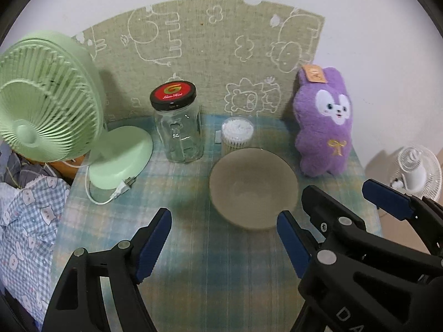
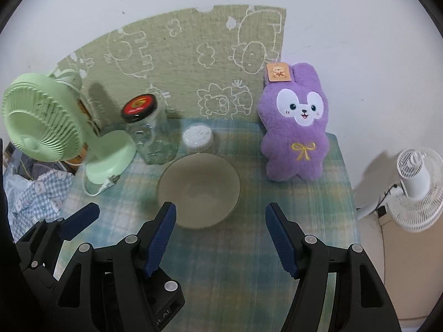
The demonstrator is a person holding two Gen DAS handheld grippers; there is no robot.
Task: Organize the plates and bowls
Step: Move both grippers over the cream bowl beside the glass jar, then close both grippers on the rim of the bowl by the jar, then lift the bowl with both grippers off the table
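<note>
one round bowl (image 1: 253, 188) sits right way up on the counter (image 1: 193, 249), mouth facing up, near the cotton swab tub (image 1: 237, 134). left gripper (image 1: 224, 244) and right gripper (image 2: 220, 239) hang wide open, holding nothing.

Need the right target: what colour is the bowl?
Beige-grey, plain; the bowl shows best in the right wrist view.

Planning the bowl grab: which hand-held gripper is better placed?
Probably the right hand-held gripper: open, with the bowl nearly centred ahead. The left hand-held gripper has it off to one side.
</note>
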